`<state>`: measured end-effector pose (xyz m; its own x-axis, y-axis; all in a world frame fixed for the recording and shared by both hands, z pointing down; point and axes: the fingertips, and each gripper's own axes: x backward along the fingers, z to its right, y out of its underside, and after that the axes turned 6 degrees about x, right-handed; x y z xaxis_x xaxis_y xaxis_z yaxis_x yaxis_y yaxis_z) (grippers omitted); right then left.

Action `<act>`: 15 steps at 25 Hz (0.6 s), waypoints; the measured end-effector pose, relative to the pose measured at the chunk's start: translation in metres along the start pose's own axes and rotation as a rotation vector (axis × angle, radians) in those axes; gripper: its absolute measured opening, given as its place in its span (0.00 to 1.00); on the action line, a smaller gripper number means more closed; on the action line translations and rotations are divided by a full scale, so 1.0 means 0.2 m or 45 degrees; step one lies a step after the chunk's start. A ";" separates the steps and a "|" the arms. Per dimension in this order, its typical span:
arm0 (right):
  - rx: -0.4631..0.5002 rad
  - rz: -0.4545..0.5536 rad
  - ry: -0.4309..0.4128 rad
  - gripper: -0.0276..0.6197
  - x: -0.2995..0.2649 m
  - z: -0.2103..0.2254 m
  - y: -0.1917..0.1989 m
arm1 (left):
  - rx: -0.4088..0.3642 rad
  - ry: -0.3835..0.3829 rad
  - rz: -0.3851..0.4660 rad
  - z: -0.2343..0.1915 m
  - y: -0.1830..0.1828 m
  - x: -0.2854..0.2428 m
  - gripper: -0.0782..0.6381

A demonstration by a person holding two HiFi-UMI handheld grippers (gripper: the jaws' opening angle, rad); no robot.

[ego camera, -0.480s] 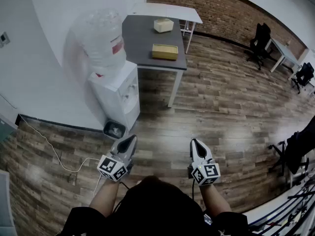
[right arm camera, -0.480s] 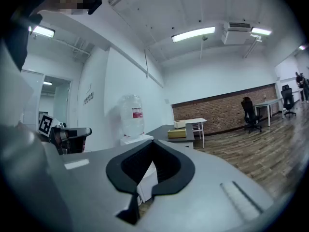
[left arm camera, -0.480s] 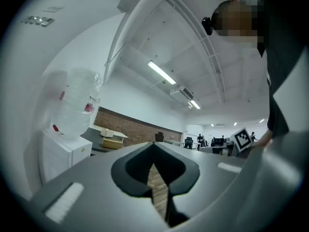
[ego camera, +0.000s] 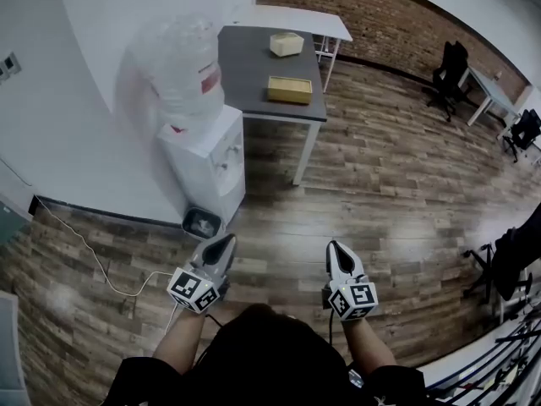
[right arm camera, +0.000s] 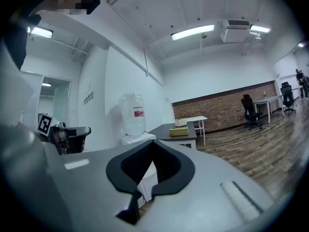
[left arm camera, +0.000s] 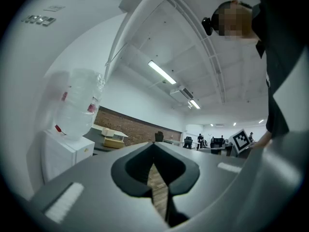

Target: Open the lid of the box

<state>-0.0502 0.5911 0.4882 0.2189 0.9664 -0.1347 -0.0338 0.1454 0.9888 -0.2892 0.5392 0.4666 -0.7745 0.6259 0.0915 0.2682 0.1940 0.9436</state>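
- Both tools are clenched and empty: left gripper [ego camera: 225, 242] and right gripper [ego camera: 335, 248] are held low by the body, jaws together, nothing between them.
- The target is well off across the floor. A tan box [ego camera: 286, 90] sits near the front edge of the table [ego camera: 254, 66], with a pale box [ego camera: 286, 44] behind it. Which one is meant, I can't tell.
- So the step in hand looks like the approach: walk up to the table, passing right of the cooler [ego camera: 207, 155] beside it.
- Best to part the jaws before arriving, then steady the box body with one gripper and catch the lid's edge with the other.
- The lid's seam is too small to read from here, so look before gripping.
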 end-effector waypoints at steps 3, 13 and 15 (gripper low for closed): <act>0.000 -0.004 0.005 0.05 -0.01 -0.03 0.00 | 0.010 0.010 0.002 -0.02 -0.02 0.02 0.11; -0.038 -0.022 0.017 0.05 0.00 -0.12 0.02 | 0.067 0.016 0.008 -0.12 0.01 0.09 0.11; -0.042 -0.024 0.023 0.05 -0.01 -0.10 0.02 | 0.068 0.008 0.007 -0.13 0.01 0.08 0.11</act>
<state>-0.0706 0.5944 0.4912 0.2019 0.9671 -0.1547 -0.0623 0.1703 0.9834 -0.3160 0.5296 0.4793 -0.7764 0.6225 0.0986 0.3025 0.2308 0.9248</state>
